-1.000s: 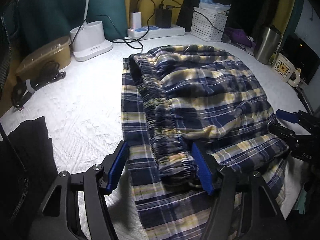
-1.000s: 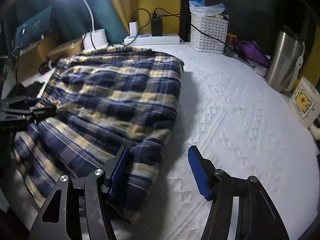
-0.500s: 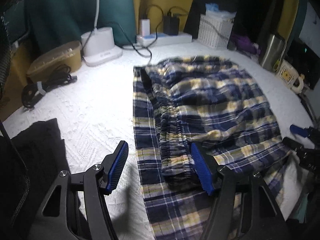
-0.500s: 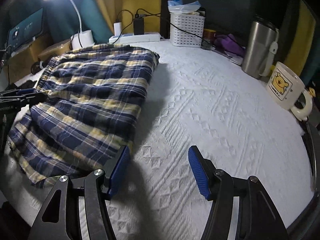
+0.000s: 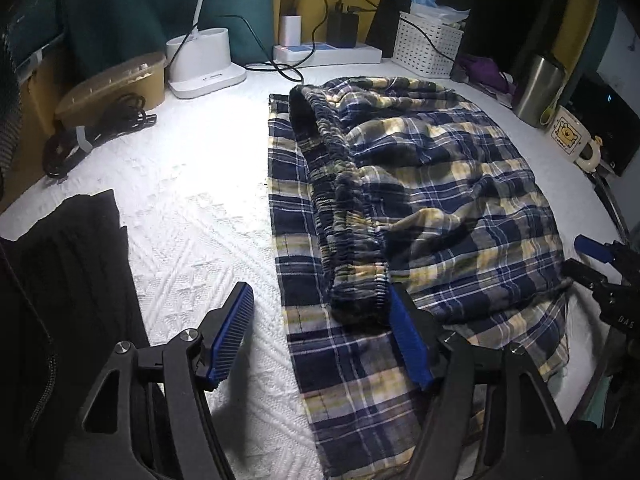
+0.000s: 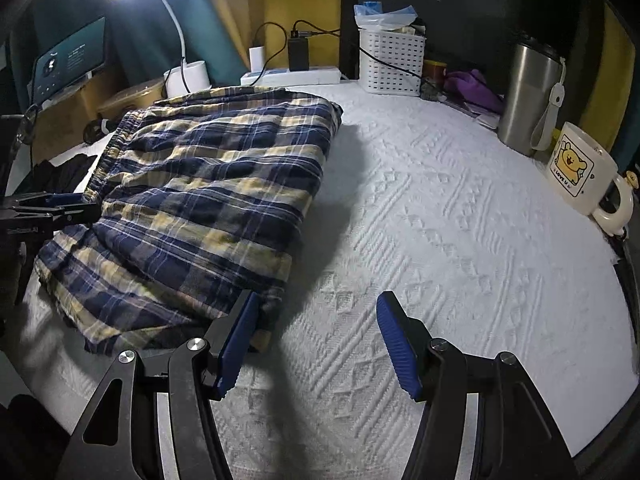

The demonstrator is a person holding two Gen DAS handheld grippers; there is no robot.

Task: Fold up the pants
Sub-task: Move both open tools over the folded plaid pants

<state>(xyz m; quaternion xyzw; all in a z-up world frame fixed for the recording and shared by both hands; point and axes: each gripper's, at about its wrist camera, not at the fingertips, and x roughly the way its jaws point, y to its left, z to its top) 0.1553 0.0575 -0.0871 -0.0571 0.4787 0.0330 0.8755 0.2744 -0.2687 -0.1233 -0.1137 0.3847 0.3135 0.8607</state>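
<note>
Plaid pants (image 5: 420,200) folded in stack on white textured cover (image 5: 192,216), elastic waistband (image 5: 344,204) on top, facing lamp side. Left gripper (image 5: 320,332) jaws opening, pads straddle near waistband corner (not pressing cloth). Right gripper (image 6: 316,344) jaws apart, empty, left pad just beside stack's edge. Mug (image 6: 580,172), steel tumbler (image 6: 528,96) well apart from pants.

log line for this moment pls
pants: folded, waistband on top | left gripper: opening, nothing clamped | right gripper: open, empty, at pants edge
</note>
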